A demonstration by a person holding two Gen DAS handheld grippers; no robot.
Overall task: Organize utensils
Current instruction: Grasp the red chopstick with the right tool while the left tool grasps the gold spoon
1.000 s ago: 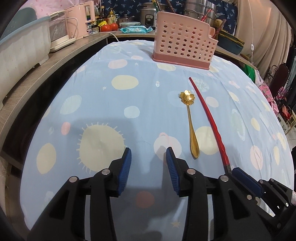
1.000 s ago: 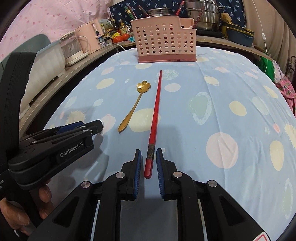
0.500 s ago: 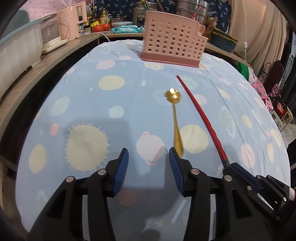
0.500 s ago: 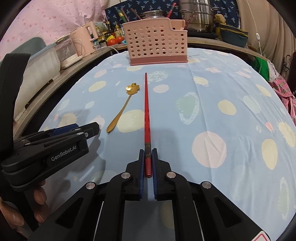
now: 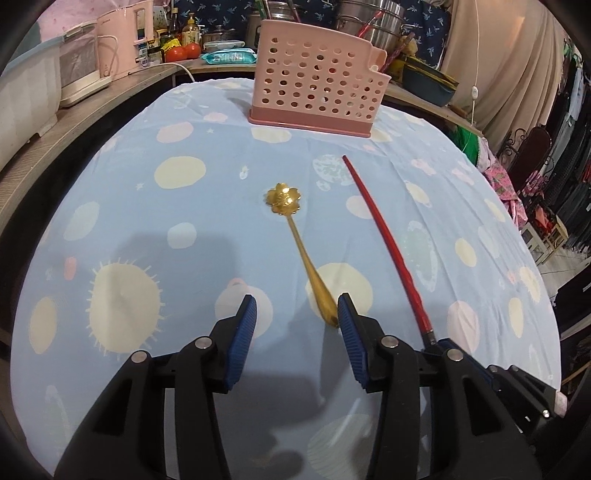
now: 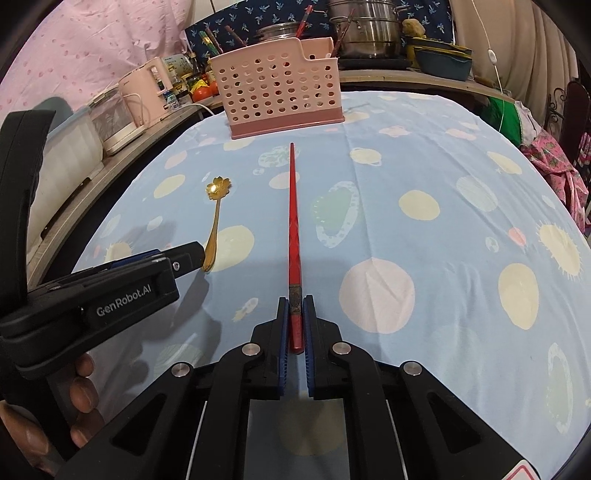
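- While the right gripper (image 6: 295, 306) pinches the thick, patterned end of a red chopstick (image 6: 293, 221), its blue pads (image 6: 282, 332) press narrow on either side of the stick.
- From that grip the chopstick runs straight away, its thin tip pointing at a pink basket (image 6: 277, 88).
- Whether the stick's far part rests on the tablecloth (image 6: 424, 258) or hangs just above it cannot be told.
- Seen from the left camera, the left gripper (image 5: 295, 310) stands wide open, low over the cloth.
- A gold spoon (image 5: 299, 251) lies flat on the cloth, left of the chopstick and near it, the two apart.
- The spoon's flower-shaped bowl (image 5: 282, 197) points toward the basket; its handle end sits just inside the left gripper's right fingertip, close to the blue pad (image 5: 349, 325). Whether they touch is unclear.
- The perforated basket stands upright at the table's far edge, well beyond both utensils.
- The cloth is light blue with pale yellow, pink and green spots and sun shapes.
- Behind the table a counter holds a pink kettle (image 6: 142, 92), steel pots (image 6: 364, 33), jars and tomatoes.
- Bare fingers of the person's left hand (image 6: 79, 395) curl around the left gripper's black body, seen low in the right camera.
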